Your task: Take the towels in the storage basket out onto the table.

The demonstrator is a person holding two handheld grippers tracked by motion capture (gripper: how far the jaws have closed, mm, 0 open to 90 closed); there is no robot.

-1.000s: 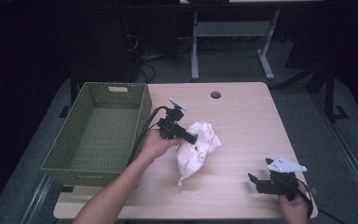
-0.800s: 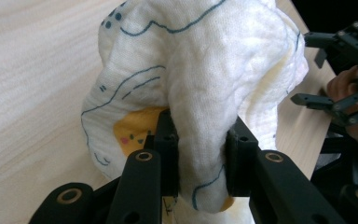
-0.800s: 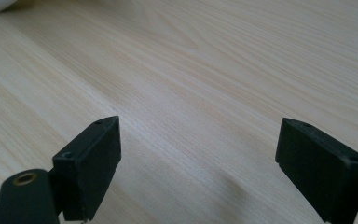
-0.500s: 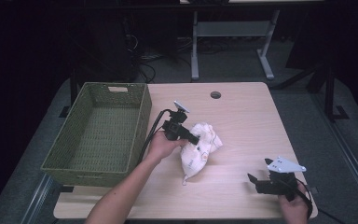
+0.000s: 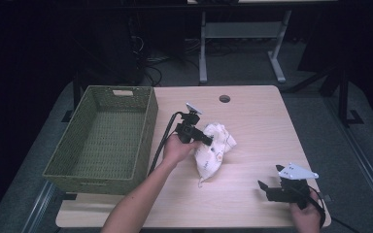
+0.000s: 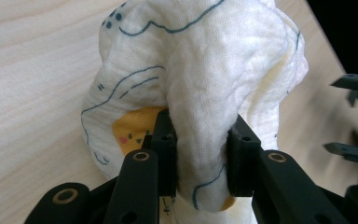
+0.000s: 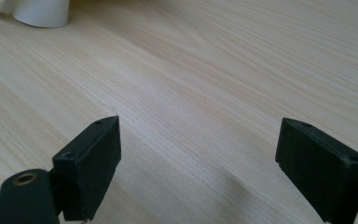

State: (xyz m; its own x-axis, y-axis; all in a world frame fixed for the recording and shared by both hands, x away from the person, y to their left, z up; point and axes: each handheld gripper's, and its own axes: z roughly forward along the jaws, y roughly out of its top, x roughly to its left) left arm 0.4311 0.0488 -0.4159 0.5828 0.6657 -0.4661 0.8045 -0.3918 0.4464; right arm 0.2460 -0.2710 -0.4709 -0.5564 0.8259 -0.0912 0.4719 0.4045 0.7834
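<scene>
Cloth [image 6: 200,93] pinched by left gripper [image 6: 200,161] on table [image 5: 252,121].
Right gripper [image 7: 198,161] – jaws wide apart, holding nothing.

One wooden surface [image 5: 252,126] carries the scene. On it sit one green woven basket [image 5: 102,138] and one white printed cloth [image 5: 213,150]. Two black grippers are in use: the left gripper [image 5: 209,141] and the right gripper [image 5: 264,188], each with two fingers [image 7: 93,158] and one grey three-cornered plate. Two hands hold them, one apiece. One round hole [image 5: 224,99] marks the far edge of the surface. Beyond stands one white metal frame [image 5: 243,34].
</scene>
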